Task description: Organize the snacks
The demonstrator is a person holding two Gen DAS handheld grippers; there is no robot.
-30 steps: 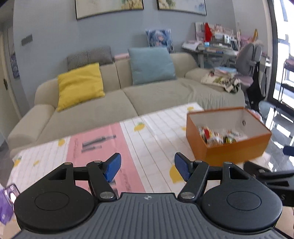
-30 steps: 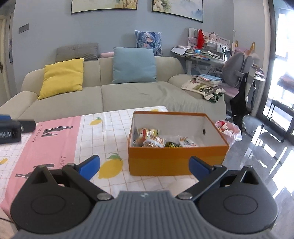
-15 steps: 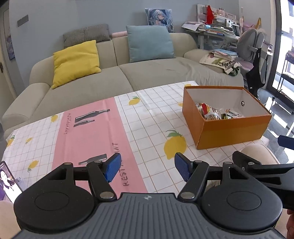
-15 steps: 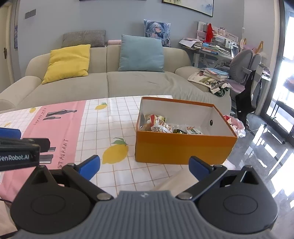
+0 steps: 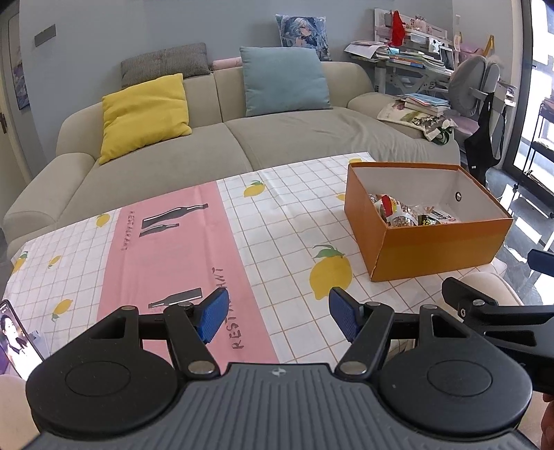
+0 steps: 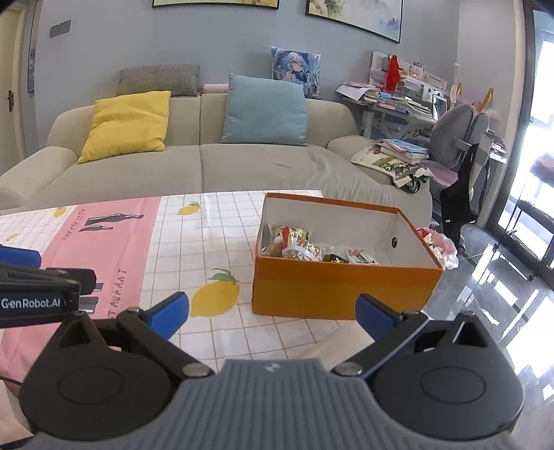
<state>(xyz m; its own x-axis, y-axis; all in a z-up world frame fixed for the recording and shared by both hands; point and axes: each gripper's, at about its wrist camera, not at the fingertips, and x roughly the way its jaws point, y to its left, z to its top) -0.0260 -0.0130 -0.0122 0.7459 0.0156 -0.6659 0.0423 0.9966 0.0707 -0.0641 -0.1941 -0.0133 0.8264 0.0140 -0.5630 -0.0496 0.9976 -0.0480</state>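
Both pairs of jaws stand spread apart with nothing between them: the left gripper [image 5: 278, 318] hovers over the near middle of the table, above the edge of the pink stripe, and the right gripper [image 6: 273, 313] hovers just near of the box, its blue pads wider apart than the left's. One orange cardboard box [image 6: 342, 287] sits open-topped on the right part of the table, near the far right corner. Inside it lies a small heap of wrapped snacks [image 6: 301, 247], bunched against the box's left inner wall; several packets show, but an exact count cannot be made. The table is covered by one tablecloth [image 5: 277, 221], white with a grid, printed lemons and one broad pink band bearing bottle silhouettes. One phone [image 5: 15, 341] with a lit screen stands at the near left edge. Beyond the table is one beige sofa [image 5: 214, 152] holding four cushions: one yellow [image 5: 143, 114], one blue [image 5: 284, 81], one grey [image 5: 164, 64] and one printed with a cartoon figure [image 5: 303, 31]. At far right stand one cluttered desk [image 6: 401, 100] and one grey chair [image 6: 457, 135].
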